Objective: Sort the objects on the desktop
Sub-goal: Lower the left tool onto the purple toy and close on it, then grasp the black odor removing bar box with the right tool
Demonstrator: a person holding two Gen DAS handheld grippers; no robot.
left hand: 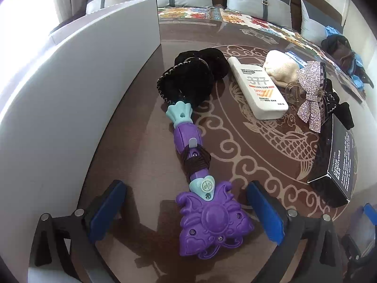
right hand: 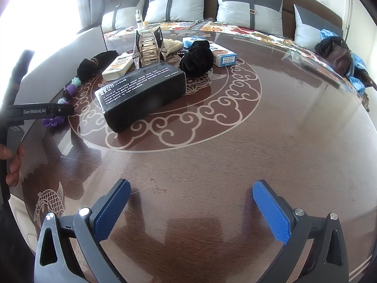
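A purple and teal toy wand [left hand: 207,214] with a dark hair tie wound round its handle lies on the brown table [left hand: 235,162], its broad end between the blue pads of my open left gripper [left hand: 186,210]. Beyond it lie a black scrunchie [left hand: 188,77], a white sunscreen bottle [left hand: 258,87], a cream knit pouch [left hand: 280,70], a rhinestone bow clip [left hand: 311,94] and a black box [left hand: 334,162]. My right gripper [right hand: 190,210] hangs open over bare table [right hand: 212,160], well short of the black box [right hand: 141,94], the sunscreen bottle [right hand: 117,67], a black scrunchie [right hand: 196,61] and a blue-white box [right hand: 221,55].
A tall grey-white panel [left hand: 77,89] stands along the table's left side. A sofa with grey cushions [right hand: 179,4] and a patterned cover runs behind the table. A dark bag with blue cloth [right hand: 339,54] sits at the right. A hand [right hand: 14,162] holds the left gripper's body [right hand: 37,112].
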